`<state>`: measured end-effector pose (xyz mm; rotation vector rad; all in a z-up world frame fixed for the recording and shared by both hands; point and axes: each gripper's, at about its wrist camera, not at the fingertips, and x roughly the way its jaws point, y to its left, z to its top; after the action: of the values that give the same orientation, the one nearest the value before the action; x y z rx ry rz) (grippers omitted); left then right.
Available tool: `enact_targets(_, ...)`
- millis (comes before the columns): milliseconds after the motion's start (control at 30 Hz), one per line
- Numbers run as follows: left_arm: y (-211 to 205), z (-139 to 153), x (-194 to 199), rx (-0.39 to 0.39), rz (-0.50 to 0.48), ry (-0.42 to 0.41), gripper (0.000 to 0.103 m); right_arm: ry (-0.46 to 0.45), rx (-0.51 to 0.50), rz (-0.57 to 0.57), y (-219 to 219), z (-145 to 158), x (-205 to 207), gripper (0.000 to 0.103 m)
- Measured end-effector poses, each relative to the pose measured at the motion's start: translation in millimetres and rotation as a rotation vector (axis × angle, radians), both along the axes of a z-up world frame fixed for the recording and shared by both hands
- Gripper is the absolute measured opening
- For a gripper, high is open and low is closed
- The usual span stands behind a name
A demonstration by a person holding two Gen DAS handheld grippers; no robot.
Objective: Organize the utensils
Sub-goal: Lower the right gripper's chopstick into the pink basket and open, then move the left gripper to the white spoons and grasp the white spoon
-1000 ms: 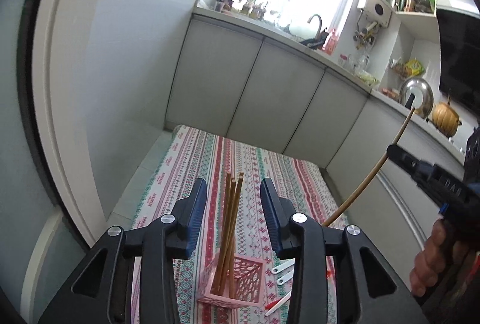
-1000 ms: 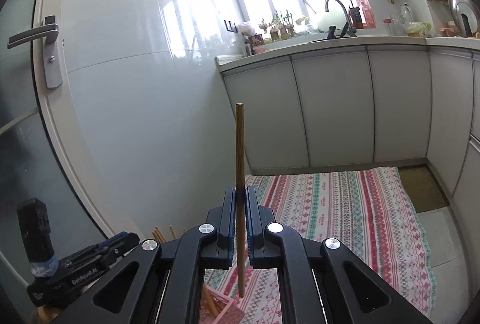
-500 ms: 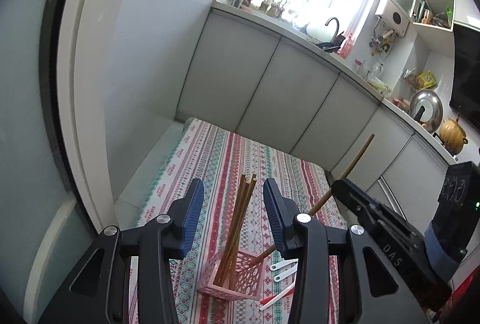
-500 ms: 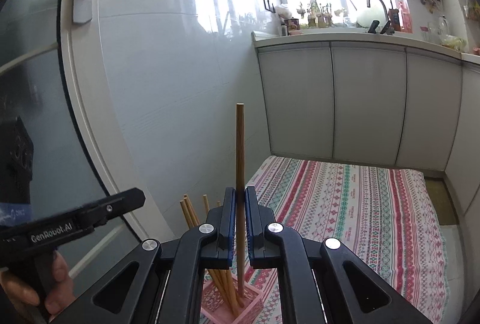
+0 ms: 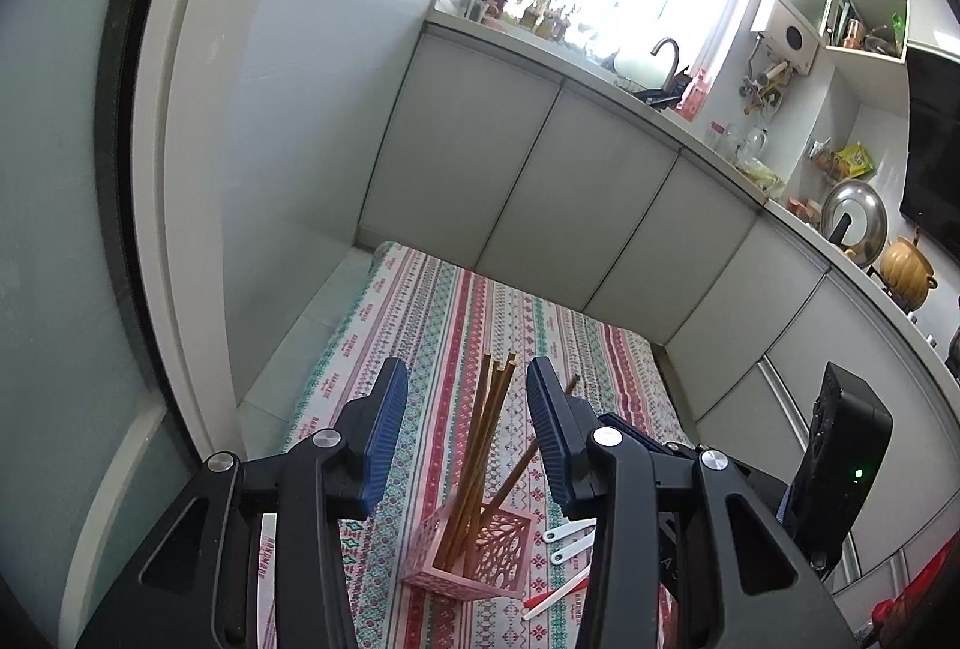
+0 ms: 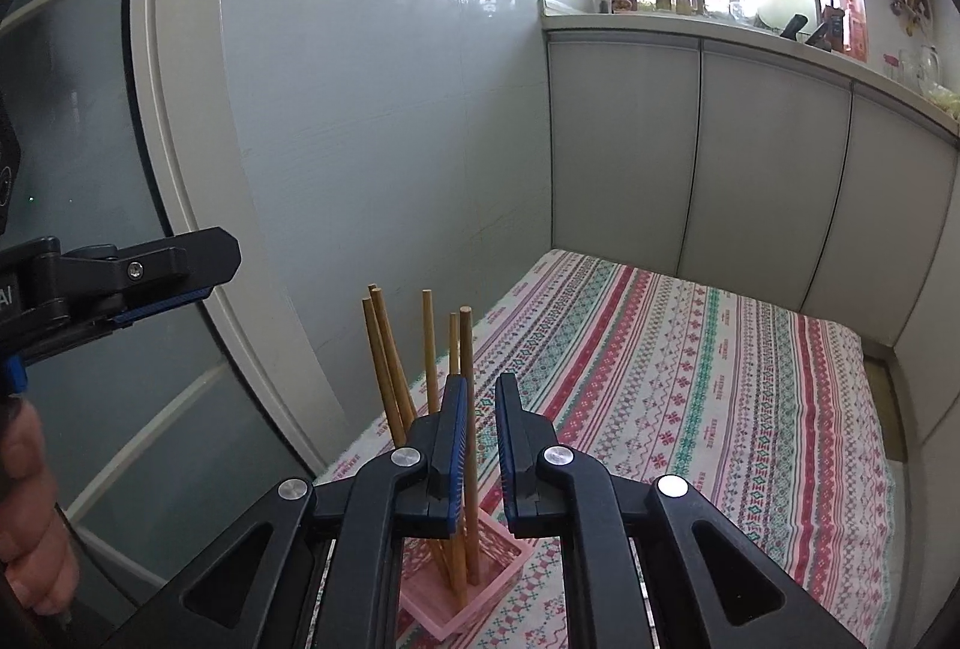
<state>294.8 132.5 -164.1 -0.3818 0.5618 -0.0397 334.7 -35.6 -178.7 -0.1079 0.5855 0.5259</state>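
A pink basket (image 6: 465, 598) stands on the striped cloth (image 6: 690, 379) with chopsticks (image 6: 390, 367) sticking up in it. One chopstick (image 6: 471, 445) stands in the basket between the right claw's (image 6: 480, 445) jaws, which are opening off it. The left claw (image 5: 465, 433) hangs above, half wide and empty. White spoons (image 5: 561, 535) lie beside the basket.

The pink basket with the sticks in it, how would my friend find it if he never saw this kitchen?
Look at the striped cloth spread on the floor by the grey cabinets. Near its front end stands a small pink basket with lacy cut-out sides. It is the only box there, with wooden chopsticks standing in it and white spoons lying beside it.
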Motion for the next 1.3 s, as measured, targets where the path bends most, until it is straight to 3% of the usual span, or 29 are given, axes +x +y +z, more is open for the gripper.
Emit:
enact_targets(267, -4.7, 2.4, -2.9, 0.008, -0.006, -0.002, 0.044, -0.003, 0.070, -0.024, -25.8, 20.4, -3.8, 0.013)
enact_targets(500, -22.4, 12.3, -9.7, 0.046, -0.041, -0.028, 0.044, 0.056, 0.187, -0.153, -91.0, 43.8, -3.5, 0.020)
enact_targets(567, -30.7, 14.7, -11.3, 0.061, -0.054, -0.034, 0.044, 0.078, 0.217, -0.195, -114.2, 45.6, -5.7, 0.029)
enact_targets(633, -41.7, 16.0, -12.9, 0.079, -0.067, -0.040, 0.044, 0.095, 0.246, -0.253, -137.9, 46.6, -7.7, 0.060)
enact_targets(667, -46.0, 16.0, -13.4, 0.088, -0.075, -0.041, 0.044, 0.104, 0.265, -0.290, -150.8, 47.2, -9.2, 0.063)
enact_targets(933, -94.4, 12.6, -12.4, 0.146, -0.135, -0.030, 0.044, 0.307, 0.483, -0.552, -244.6, 19.5, -4.2, 0.063)
enact_targets(1100, -127.3, 4.3, -8.5, 0.192, -0.186, -0.012, 0.044, 0.382, 0.527, -0.607, -270.2, 2.9, 1.2, 0.063)
enact_targets(1300, -162.6, -22.5, 10.4, 0.248, -0.261, 0.070, 0.044, 0.485, 0.614, -0.680, -302.1, -24.0, 4.3, 0.063)
